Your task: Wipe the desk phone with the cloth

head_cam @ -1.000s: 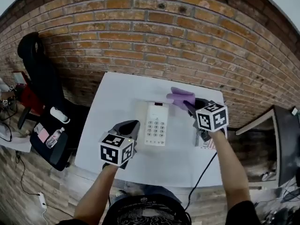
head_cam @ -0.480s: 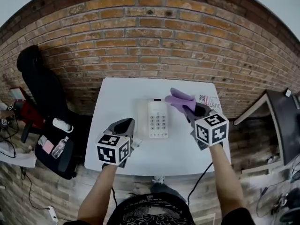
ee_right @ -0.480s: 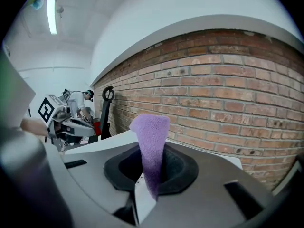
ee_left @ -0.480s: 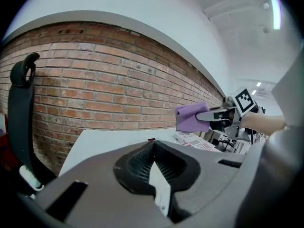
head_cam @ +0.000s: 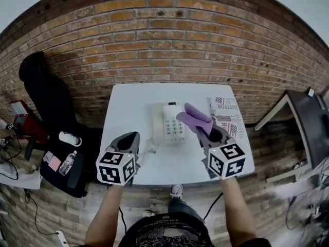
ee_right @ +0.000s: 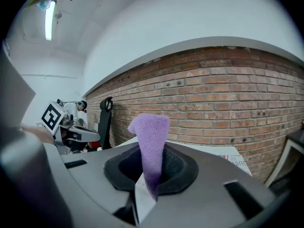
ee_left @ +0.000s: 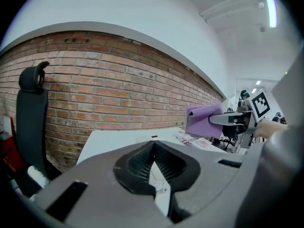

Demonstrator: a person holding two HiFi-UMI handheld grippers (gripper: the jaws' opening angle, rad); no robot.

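Observation:
The white desk phone (head_cam: 173,123) lies on the white table (head_cam: 134,103), its handset (head_cam: 157,123) on its left side. My right gripper (head_cam: 204,126) is shut on the purple cloth (head_cam: 193,117), which hangs in the air just right of the phone's keypad. In the right gripper view the cloth (ee_right: 151,141) sticks up from between the jaws. My left gripper (head_cam: 132,136) is shut and holds nothing, above the table's near left part. From the left gripper view the cloth (ee_left: 204,120) shows at the right, away from that gripper.
A printed newspaper (head_cam: 226,115) lies on the table's right side. A black office chair (head_cam: 43,89) stands left of the table, with a bag and bottle (head_cam: 64,163) on the floor. A brick wall (head_cam: 169,45) runs behind the table. Another desk's edge (head_cam: 303,133) lies to the right.
Both grippers have drawn back toward the table's near edge, away from the phone. The right gripper kept the cloth. The phone has stayed where it was on the table.

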